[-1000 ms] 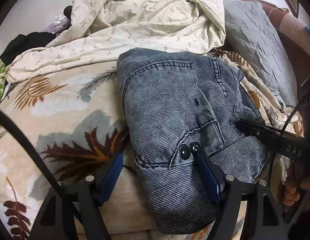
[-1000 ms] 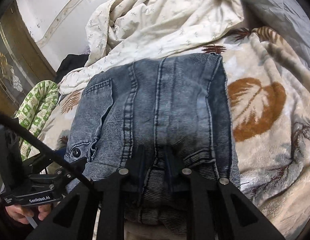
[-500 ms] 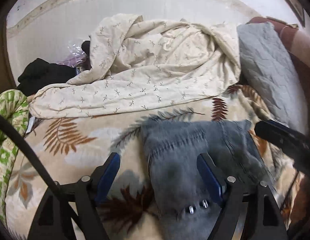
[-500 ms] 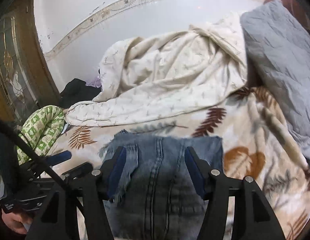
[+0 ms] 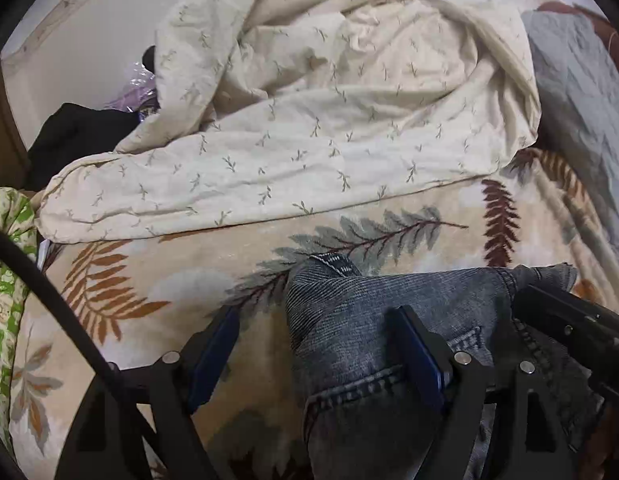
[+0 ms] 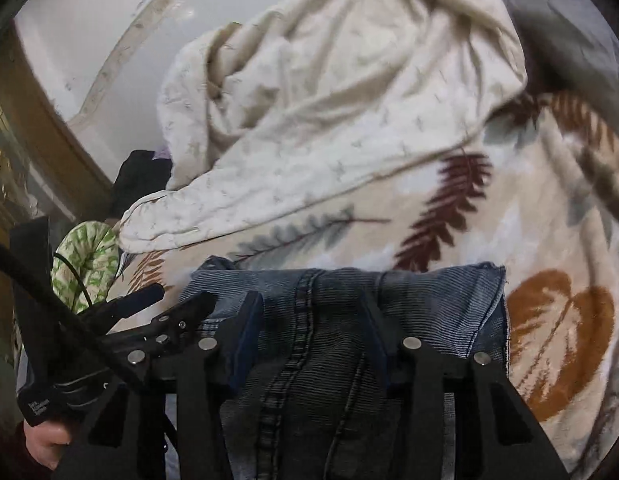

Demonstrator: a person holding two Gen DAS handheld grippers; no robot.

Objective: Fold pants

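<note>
The folded grey-blue denim pants (image 5: 393, 332) lie on the leaf-patterned blanket (image 5: 181, 280) at the bed's near edge. They also show in the right wrist view (image 6: 341, 320). My left gripper (image 5: 317, 352) is open, its blue pads spread over the pants' left edge; nothing is held. My right gripper (image 6: 309, 340) is open above the pants' middle seam, with nothing held. The right gripper's black body (image 5: 573, 328) shows at the right of the left wrist view. The left gripper's body (image 6: 121, 332) shows at the left of the right wrist view.
A crumpled cream sheet (image 5: 329, 120) lies heaped behind the pants. A grey quilted pillow (image 5: 581, 92) is at the right. A green patterned cloth (image 5: 5, 280) and dark clothes (image 5: 77, 132) lie at the left. A white wall stands behind.
Both grippers have pulled back and tilted up from the pants. The right gripper, shut into the denim a second ago, now stands open. The pants lie lower in both views.
</note>
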